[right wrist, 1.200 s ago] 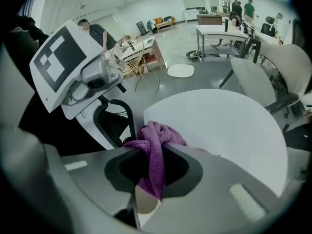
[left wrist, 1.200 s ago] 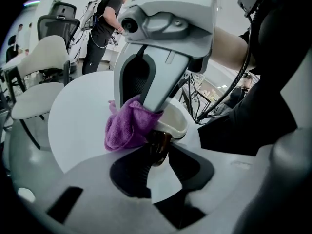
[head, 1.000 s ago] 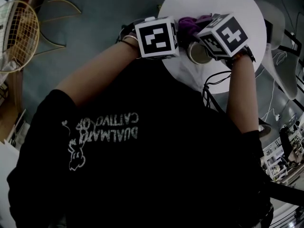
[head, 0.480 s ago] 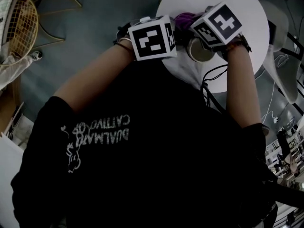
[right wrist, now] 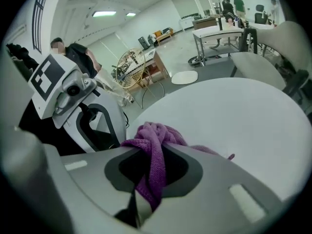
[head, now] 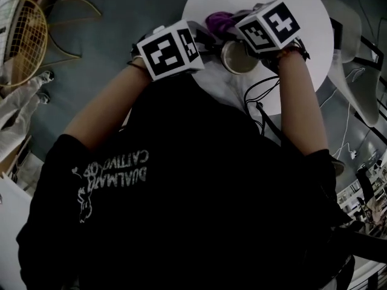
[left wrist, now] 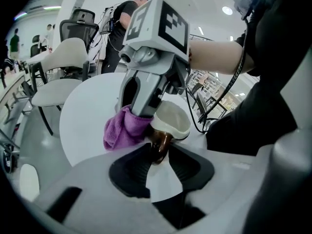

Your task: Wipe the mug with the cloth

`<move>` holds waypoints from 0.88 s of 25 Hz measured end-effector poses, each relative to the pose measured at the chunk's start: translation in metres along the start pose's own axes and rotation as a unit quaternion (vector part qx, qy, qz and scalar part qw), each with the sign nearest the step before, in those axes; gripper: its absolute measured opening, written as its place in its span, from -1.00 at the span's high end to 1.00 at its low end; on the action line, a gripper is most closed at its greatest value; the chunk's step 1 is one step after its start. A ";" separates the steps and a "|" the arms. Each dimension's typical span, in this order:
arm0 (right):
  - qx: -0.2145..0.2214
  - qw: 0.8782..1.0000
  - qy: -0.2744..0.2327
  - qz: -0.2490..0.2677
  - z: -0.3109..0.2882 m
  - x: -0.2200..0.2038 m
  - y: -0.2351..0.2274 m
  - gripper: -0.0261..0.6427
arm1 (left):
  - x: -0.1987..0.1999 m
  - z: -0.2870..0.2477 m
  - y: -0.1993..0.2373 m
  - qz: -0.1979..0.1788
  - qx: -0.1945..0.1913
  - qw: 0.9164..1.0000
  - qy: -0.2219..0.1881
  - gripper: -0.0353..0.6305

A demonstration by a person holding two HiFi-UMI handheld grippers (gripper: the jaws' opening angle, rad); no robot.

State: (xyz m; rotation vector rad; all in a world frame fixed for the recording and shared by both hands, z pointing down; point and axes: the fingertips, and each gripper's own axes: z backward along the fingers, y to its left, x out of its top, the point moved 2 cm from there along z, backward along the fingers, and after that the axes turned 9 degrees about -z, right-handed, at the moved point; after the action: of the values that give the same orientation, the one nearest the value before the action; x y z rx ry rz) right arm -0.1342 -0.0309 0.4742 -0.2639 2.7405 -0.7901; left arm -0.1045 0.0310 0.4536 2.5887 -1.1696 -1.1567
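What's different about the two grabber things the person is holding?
The left gripper clamps the mug by its brown handle; the right gripper pinches a bunched purple cloth. The left gripper's jaws look wider apart round the handle, while the right gripper's nearly meet on the cloth. Both are holding something over the round white table.
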 end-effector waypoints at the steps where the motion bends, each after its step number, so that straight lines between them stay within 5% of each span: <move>1: 0.003 1.000 -0.015 -0.006 0.002 -0.001 -0.001 0.71 | -0.001 0.000 -0.001 0.003 0.002 1.000 0.001 0.56; 7: 0.042 0.988 -0.120 -0.090 0.028 -0.014 -0.014 0.71 | 0.004 -0.005 -0.009 0.020 0.016 1.000 0.004 0.56; 14: 0.101 0.942 -0.231 -0.220 0.070 -0.061 -0.038 0.70 | 0.017 -0.020 -0.022 0.032 0.043 0.998 0.022 0.54; 22: 0.101 0.918 -0.288 -0.252 0.077 -0.069 -0.040 0.71 | 0.010 -0.001 -0.006 0.046 0.061 0.996 0.052 0.51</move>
State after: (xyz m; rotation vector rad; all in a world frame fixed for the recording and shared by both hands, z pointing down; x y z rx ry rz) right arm -0.0410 -0.0853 0.4479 -1.0089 2.0286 -0.9248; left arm -0.0958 0.0282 0.4461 2.6136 -1.3612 -0.9499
